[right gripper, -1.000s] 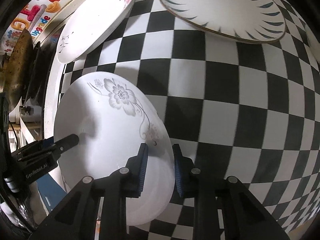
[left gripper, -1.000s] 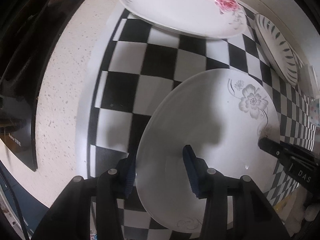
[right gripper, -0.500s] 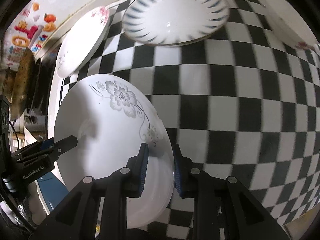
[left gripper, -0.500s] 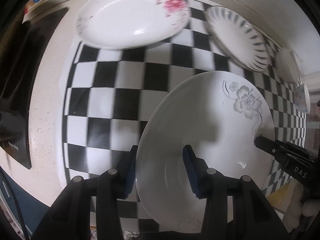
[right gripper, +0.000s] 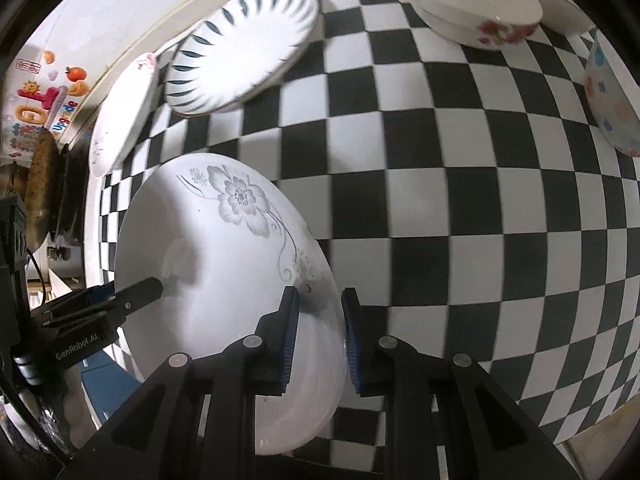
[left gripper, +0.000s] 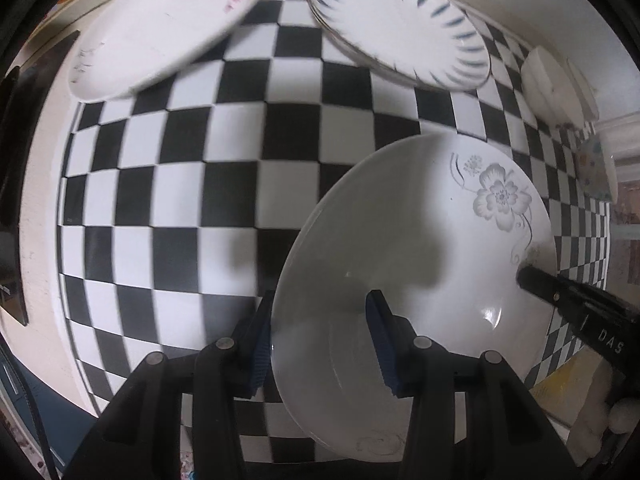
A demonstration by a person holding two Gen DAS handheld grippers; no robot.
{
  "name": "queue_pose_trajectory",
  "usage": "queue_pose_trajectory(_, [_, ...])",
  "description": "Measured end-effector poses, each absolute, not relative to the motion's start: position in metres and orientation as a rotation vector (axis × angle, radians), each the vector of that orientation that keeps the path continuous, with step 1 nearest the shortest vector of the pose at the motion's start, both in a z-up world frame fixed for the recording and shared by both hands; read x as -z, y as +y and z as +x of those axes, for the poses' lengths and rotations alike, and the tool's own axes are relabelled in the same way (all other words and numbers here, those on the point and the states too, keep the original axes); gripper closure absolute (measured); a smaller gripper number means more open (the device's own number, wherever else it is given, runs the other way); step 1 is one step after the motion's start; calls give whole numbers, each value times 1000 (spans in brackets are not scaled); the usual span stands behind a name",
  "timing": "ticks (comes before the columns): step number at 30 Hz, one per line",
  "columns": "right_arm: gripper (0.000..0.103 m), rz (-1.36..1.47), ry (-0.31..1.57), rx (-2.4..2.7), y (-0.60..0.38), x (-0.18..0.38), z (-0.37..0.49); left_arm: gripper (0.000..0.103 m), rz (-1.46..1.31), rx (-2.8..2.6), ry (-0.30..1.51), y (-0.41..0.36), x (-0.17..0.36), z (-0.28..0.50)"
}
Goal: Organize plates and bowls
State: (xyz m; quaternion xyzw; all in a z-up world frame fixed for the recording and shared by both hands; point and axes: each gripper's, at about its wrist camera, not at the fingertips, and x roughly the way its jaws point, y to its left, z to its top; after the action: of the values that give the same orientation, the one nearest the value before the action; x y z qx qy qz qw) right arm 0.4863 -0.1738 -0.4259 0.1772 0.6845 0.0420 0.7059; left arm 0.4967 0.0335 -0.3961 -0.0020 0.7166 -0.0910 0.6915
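Observation:
A white plate with a grey flower point(left gripper: 420, 248) is held between both grippers above the checkered cloth. My left gripper point(left gripper: 320, 332) is shut on its left rim, one pad above and one below. My right gripper point(right gripper: 318, 328) is shut on its opposite rim; the plate also shows in the right wrist view point(right gripper: 224, 264). A pink-blossom plate point(left gripper: 160, 28) lies at the back left. A blue-leaf plate point(left gripper: 400, 28) lies at the back middle; it also shows in the right wrist view point(right gripper: 240, 48).
A checkered cloth point(left gripper: 224, 168) covers the counter. A white bowl with red flowers point(right gripper: 472, 4) and a pastel-dotted bowl point(right gripper: 612, 92) stand at the right. A dark cooktop point(left gripper: 12, 160) lies at the left. The cloth's front edge runs just below the grippers.
Both grippers have carried the grey-flower plate to the right along the cloth. The blue-leaf plate and the bowls have come further into view.

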Motion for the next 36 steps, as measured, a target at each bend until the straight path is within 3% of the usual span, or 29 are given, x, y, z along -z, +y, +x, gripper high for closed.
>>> queue_pose_trajectory(23, [79,412,1575,-144,-189,462,485,61,-13,125,1635,23,428,498])
queue_pose_trajectory(32, [79,424,1556,-134,-207,448,478,61,-49,45,1552,51,381,473])
queue_pose_trajectory(36, [69,406,1518,-131,-215,424,477,61,-47,9,1445,66,342,467])
